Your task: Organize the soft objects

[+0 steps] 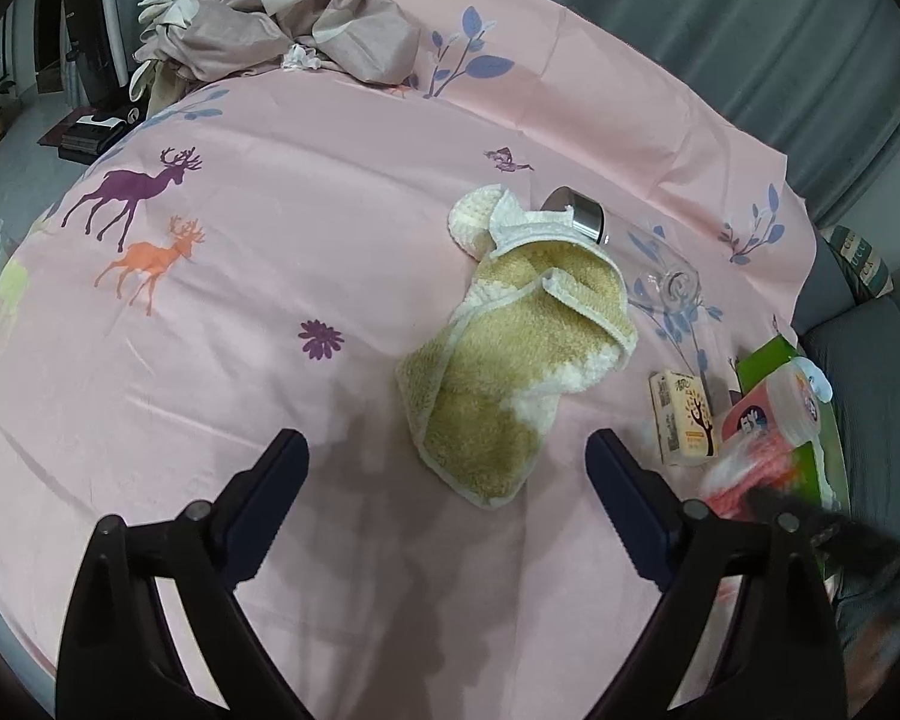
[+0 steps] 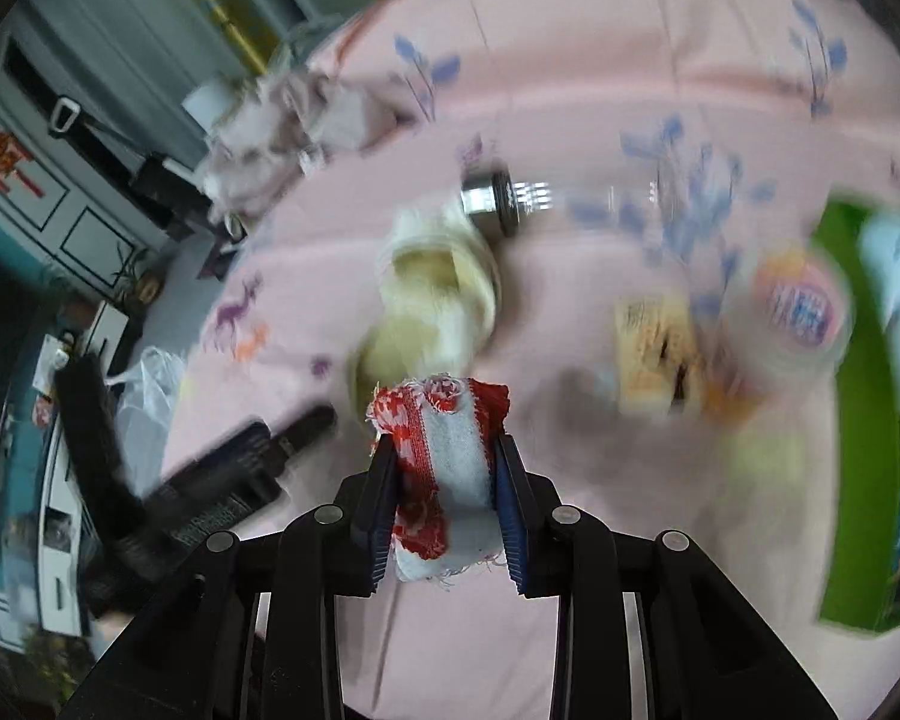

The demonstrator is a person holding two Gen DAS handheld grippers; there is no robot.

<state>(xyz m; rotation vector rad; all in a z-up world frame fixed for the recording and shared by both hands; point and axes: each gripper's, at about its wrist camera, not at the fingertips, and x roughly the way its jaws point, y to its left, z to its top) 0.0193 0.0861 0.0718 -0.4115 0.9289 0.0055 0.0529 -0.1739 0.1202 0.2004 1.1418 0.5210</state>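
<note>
My right tool (image 2: pixel 444 474) is clenched on a rolled red-and-white cloth (image 2: pixel 444 450) held above the pink sheet (image 1: pixel 270 276), while my left tool (image 1: pixel 447 462) gapes empty just short of the tan towel (image 1: pixel 498 360).

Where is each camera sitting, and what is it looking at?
Left wrist: sits on the left claw, looking down at the yellow towel on the pink sheet; its open fingers show.
Right wrist: sits on the right claw, looking down at the sheet; its fingers pinch a red-and-white cloth.
Both see the towel, the glass bottle and the tissue pack.
</note>
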